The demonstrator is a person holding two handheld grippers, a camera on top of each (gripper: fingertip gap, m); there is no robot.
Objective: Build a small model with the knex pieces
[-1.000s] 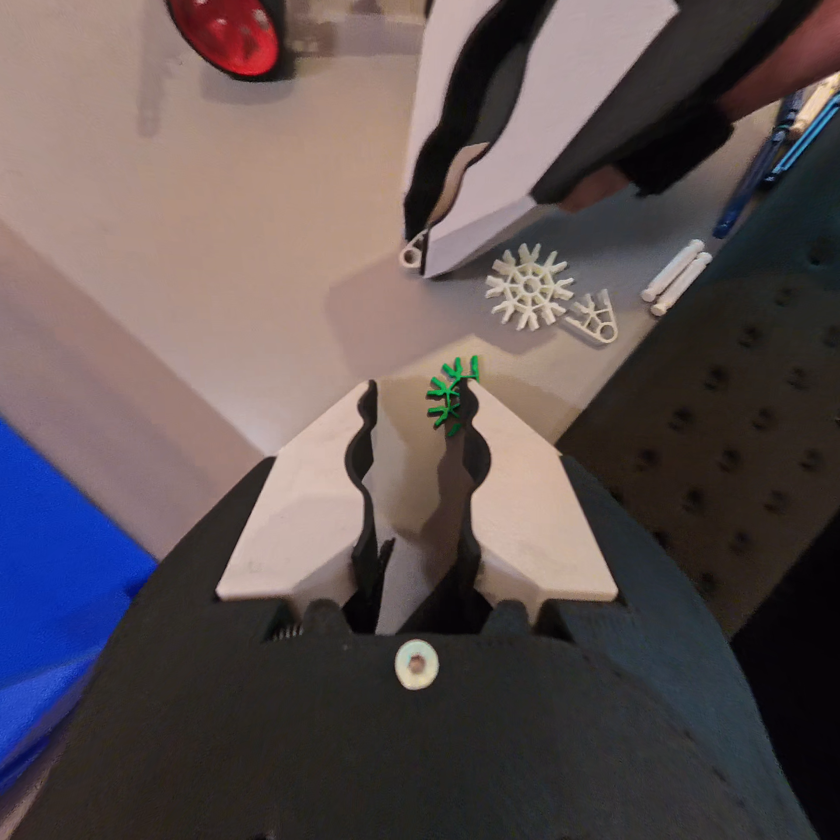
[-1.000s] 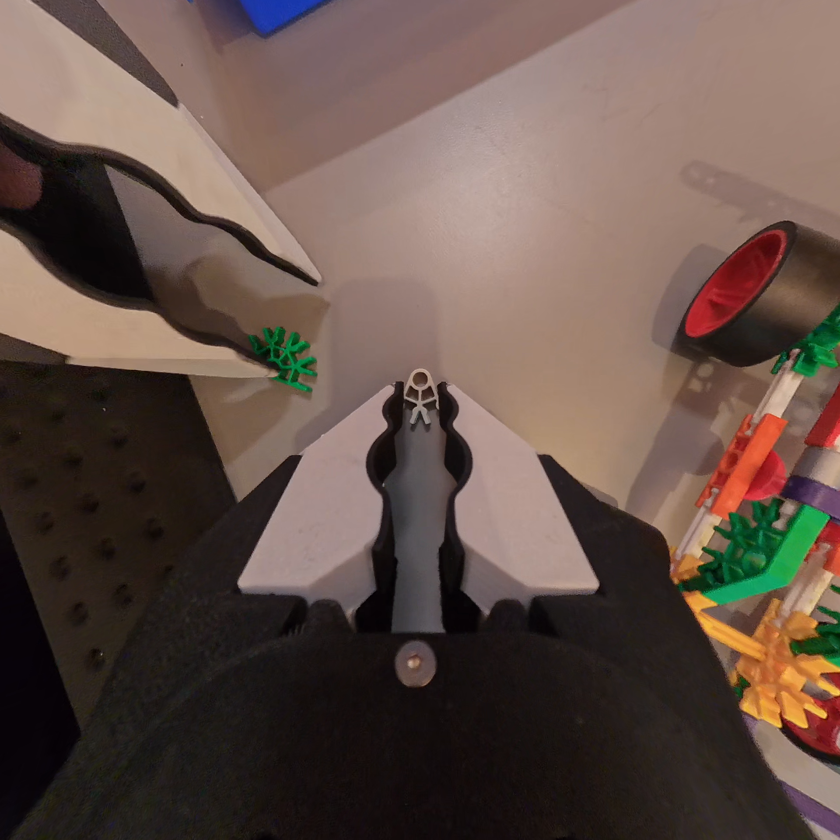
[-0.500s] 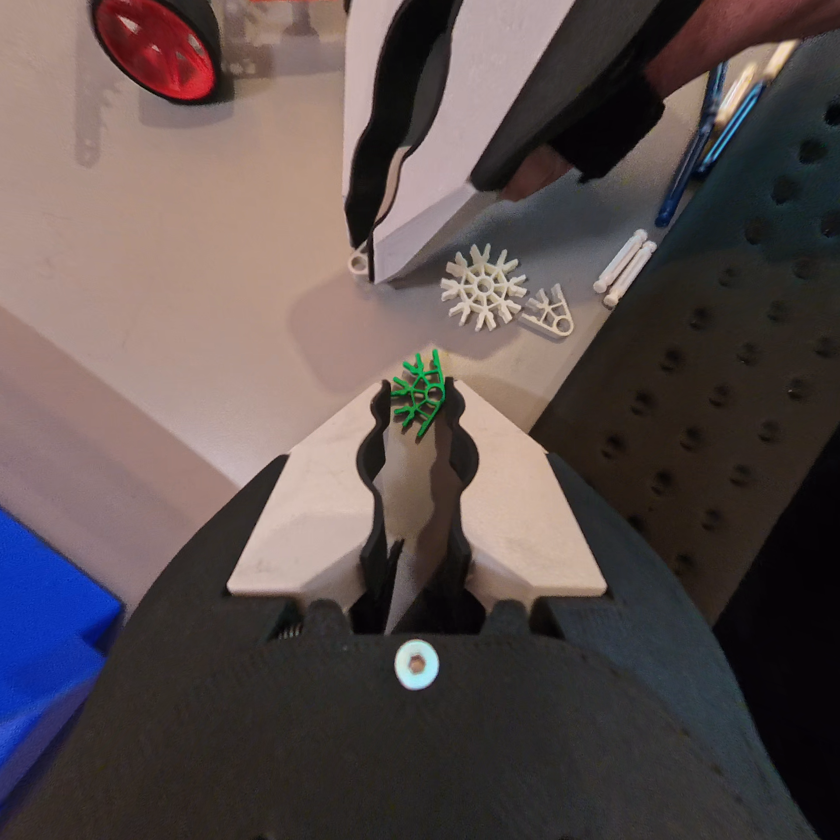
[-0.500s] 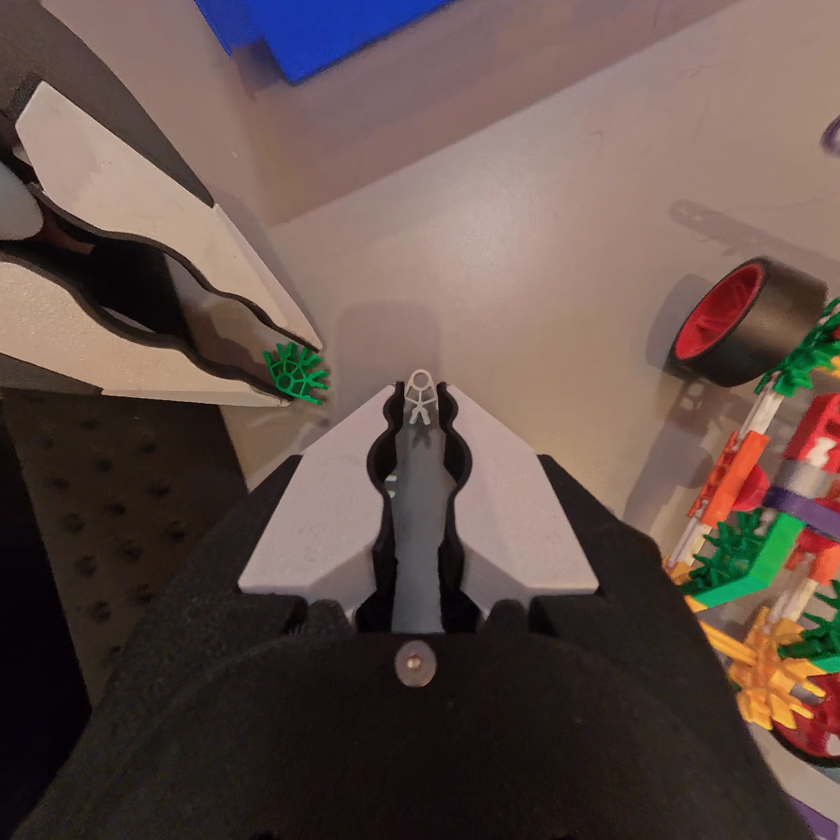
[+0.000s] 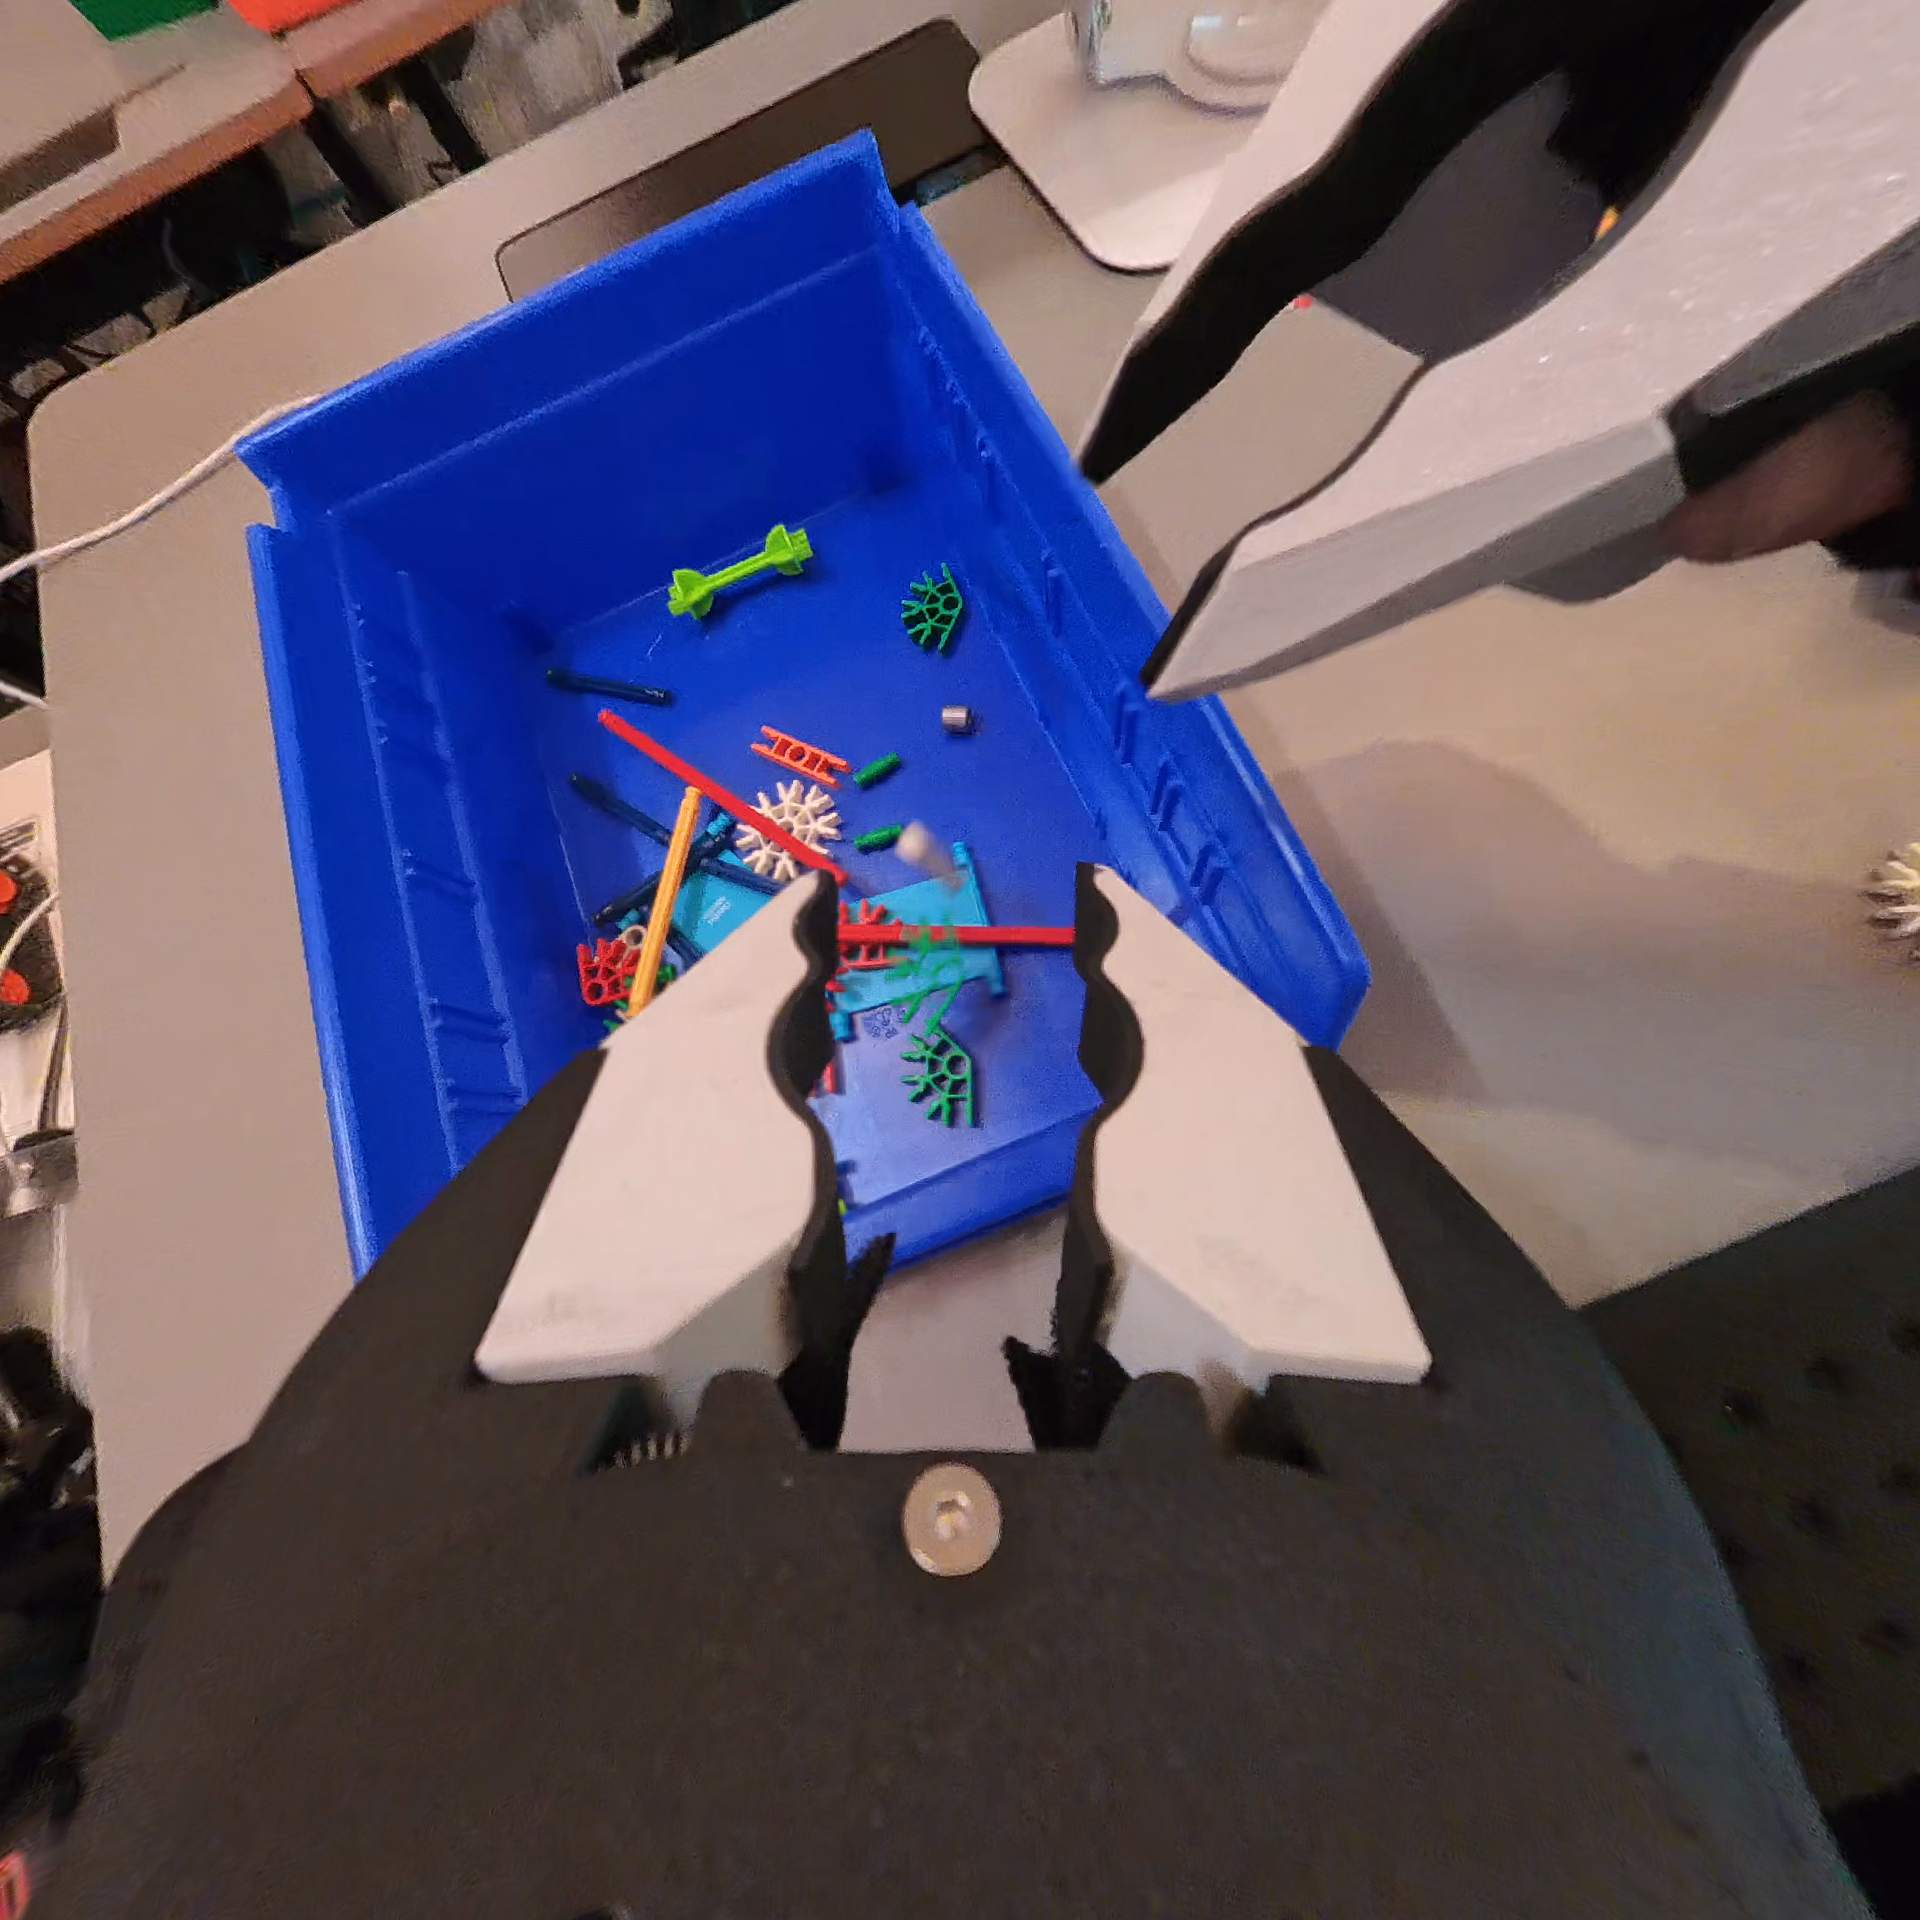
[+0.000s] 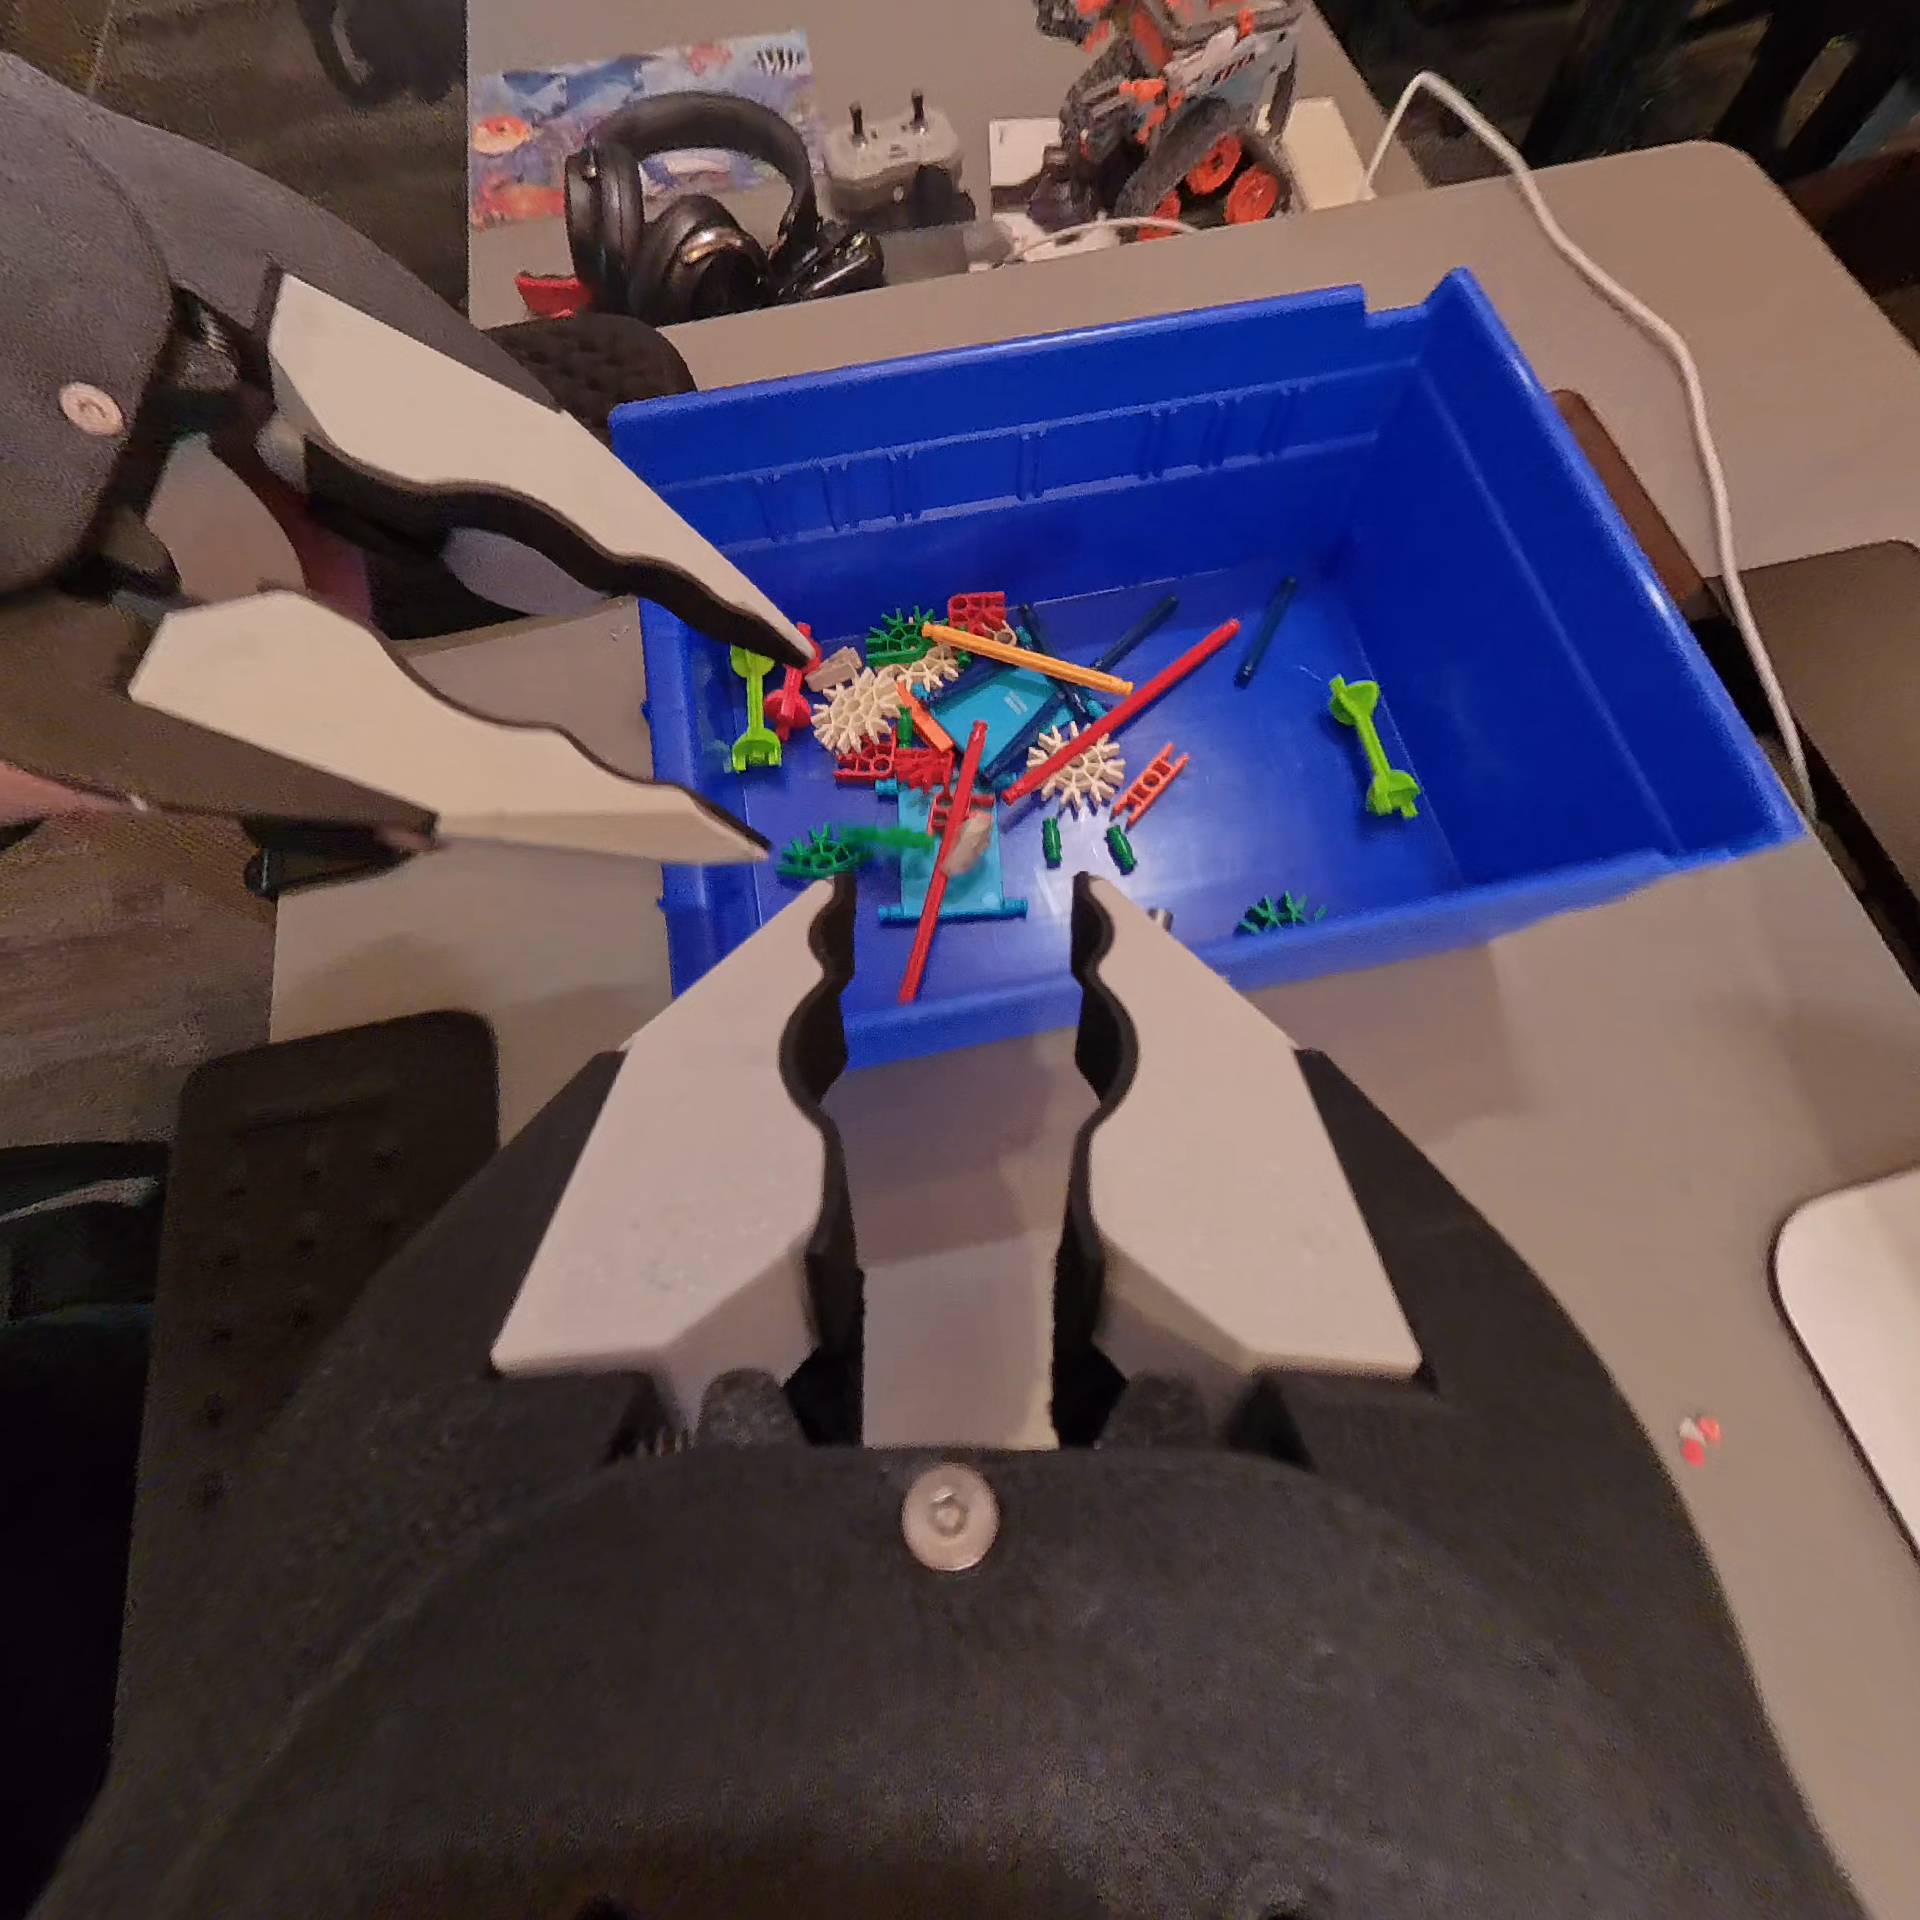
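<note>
A blue bin [image 5: 343,831] on the grey table holds several small construction-toy rods and connectors; it also shows in the right wrist view [image 6: 1039,343]. My left gripper [image 5: 951,894] is open and empty above the bin's near end. A blurred green connector [image 5: 925,966] and a blurred grey piece [image 5: 920,847] are just beyond its tips, over the bin floor. My right gripper [image 6: 961,883] is open and empty above the bin's near wall, with the same green connector [image 6: 883,836] and grey piece [image 6: 971,842] just ahead. Each gripper shows open in the other's view [image 5: 1122,577] [image 6: 784,753].
Headphones [image 6: 686,208], a toy vehicle [image 6: 1174,104] and a white cable [image 6: 1662,343] lie beyond the bin. A black perforated mat [image 6: 312,1143] lies at the near left. A white snowflake connector [image 5: 1896,904] lies on the table right of the bin.
Both grippers have moved from the table to over the blue bin and opened. The green connector and the grey piece have left their jaws and are in the bin area.
</note>
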